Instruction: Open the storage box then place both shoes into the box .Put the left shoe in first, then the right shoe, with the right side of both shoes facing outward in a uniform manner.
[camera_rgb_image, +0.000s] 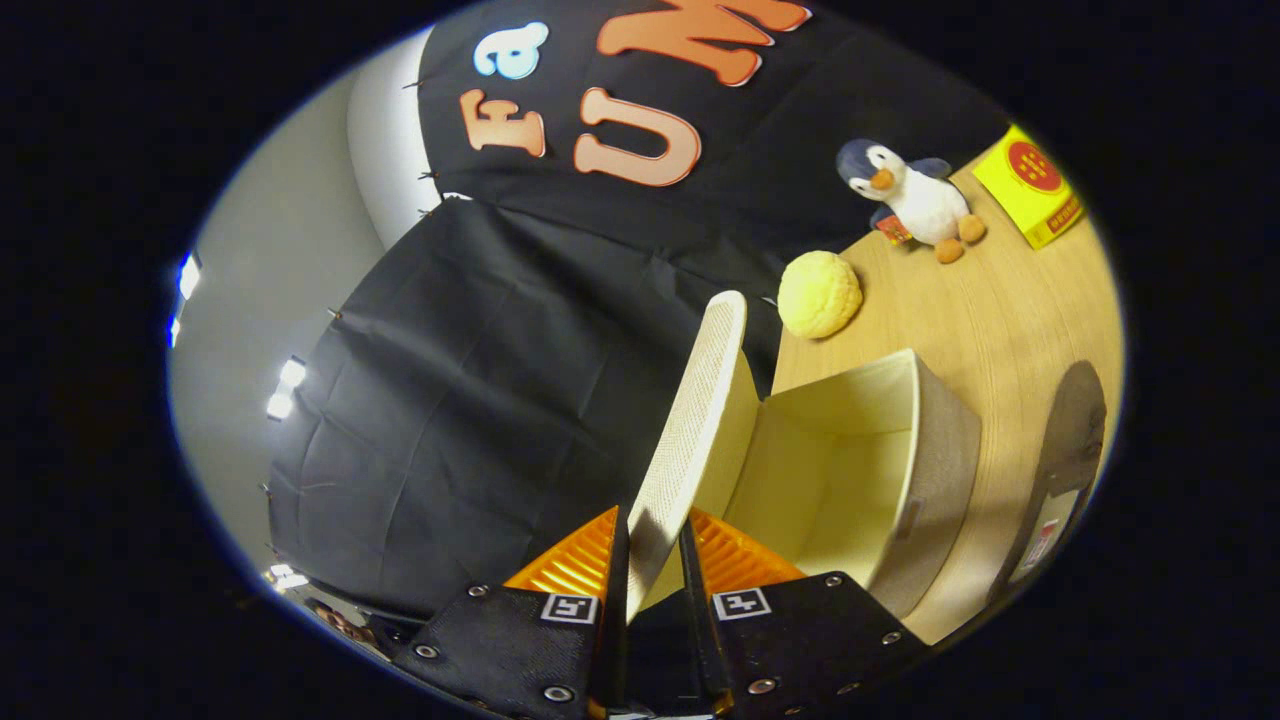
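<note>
My gripper (655, 545) is shut on the lid (700, 420) of the storage box, both fingers pressing on its near edge. The pale lid stands raised, swung up and away from the opening, its woven outer face turned to the booth wall. The storage box (945, 440) is cream fabric with a grey side and sits on the wooden table just ahead of the fingers; its inside shows bare. A dark shoe (1070, 440) lies on the table beyond the box's grey side, sole partly showing.
Past the box a yellow ball-like toy (819, 293) rests on the wooden table (980, 310). Farther back stand a penguin plush (915, 198) and a yellow carton (1035, 185). Black cloth walls the booth behind the lid.
</note>
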